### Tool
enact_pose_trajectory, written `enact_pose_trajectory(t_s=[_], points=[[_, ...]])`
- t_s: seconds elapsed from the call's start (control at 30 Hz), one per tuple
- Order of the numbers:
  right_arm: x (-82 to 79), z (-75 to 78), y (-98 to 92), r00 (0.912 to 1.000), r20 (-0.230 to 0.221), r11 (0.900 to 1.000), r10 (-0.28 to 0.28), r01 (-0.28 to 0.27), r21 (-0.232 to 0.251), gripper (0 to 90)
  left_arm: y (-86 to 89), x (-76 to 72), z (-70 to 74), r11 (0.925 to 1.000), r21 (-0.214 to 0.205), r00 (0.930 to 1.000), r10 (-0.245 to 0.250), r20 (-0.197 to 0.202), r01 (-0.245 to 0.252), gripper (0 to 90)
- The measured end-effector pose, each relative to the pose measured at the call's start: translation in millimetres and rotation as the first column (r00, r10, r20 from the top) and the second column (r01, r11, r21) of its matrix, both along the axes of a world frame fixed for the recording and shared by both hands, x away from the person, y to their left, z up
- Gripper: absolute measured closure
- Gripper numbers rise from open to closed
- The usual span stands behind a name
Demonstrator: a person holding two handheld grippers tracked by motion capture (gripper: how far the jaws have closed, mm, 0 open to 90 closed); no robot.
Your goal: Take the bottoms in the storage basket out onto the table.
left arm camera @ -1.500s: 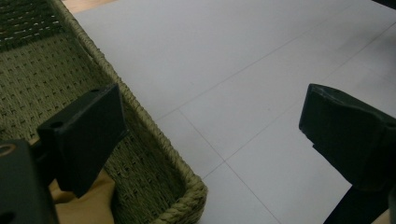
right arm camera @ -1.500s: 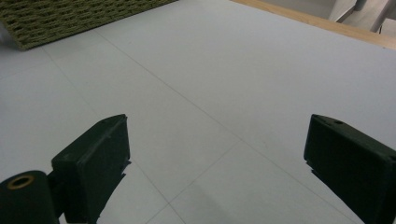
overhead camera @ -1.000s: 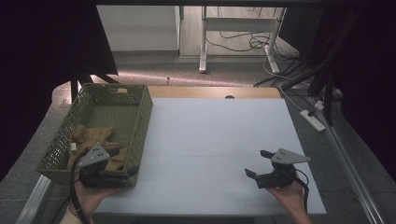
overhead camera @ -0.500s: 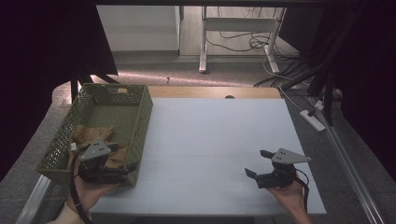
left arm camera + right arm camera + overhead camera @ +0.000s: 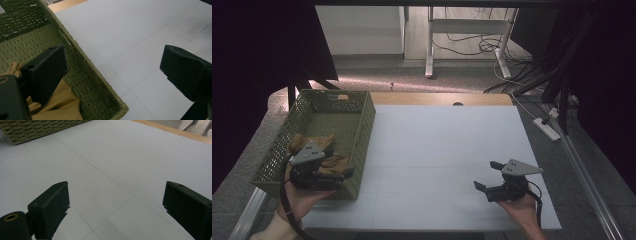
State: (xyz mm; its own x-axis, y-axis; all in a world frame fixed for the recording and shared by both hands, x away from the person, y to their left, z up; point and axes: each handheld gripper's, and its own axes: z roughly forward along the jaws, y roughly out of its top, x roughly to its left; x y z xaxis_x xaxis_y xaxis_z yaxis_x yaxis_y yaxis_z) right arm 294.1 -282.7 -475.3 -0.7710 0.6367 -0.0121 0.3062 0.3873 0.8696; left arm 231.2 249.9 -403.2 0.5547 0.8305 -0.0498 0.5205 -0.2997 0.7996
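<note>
Both grippers gape — left gripper (image 5: 343, 175) (over basket (image 5: 362, 125)) above cloth (image 5: 58, 103).

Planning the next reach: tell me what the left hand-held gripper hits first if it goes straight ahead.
Probably the green basket's side wall: the left hand-held gripper straddles it, open, one jaw inside above the tan cloth. Depth is uncertain.

On the white table top (image 5: 442, 145), the left gripper (image 5: 343, 175) hangs at the near corner of the green woven plastic basket (image 5: 362, 125) holding crumpled tan cloth (image 5: 329, 162), while the right gripper (image 5: 488, 177), jaws apart, hovers well apart near the front right edge.
</note>
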Motion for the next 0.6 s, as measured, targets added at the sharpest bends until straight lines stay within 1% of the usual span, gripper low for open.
enact_pose_trajectory(t_s=[0.2, 0.5, 0.6], points=[[0.5, -0.3, 0.2, 1.0, 0.0, 1.0, 0.003, -0.003, 0.002, 7.2, 2.5, 2.9, 2.7, 0.9999, 0.007, 1.0, 0.009, -0.001, -0.009, 7.0], [0.7, -1.4, 0.6, 1.0, -0.007, 1.0, 0.0, 0.0, -0.005, 7.2, 12.1, 7.6, 4.7, 0.9994, 0.013, 0.9994, 0.033, -0.009, -0.032, 7.0], [1.1, -2.0, 0.8, 1.0, -0.008, 1.0, 0.001, -0.001, -0.006, 7.2, 16.2, 10.1, 5.7, 0.9991, 0.017, 0.999, 0.04, -0.018, -0.04, 7.0]])
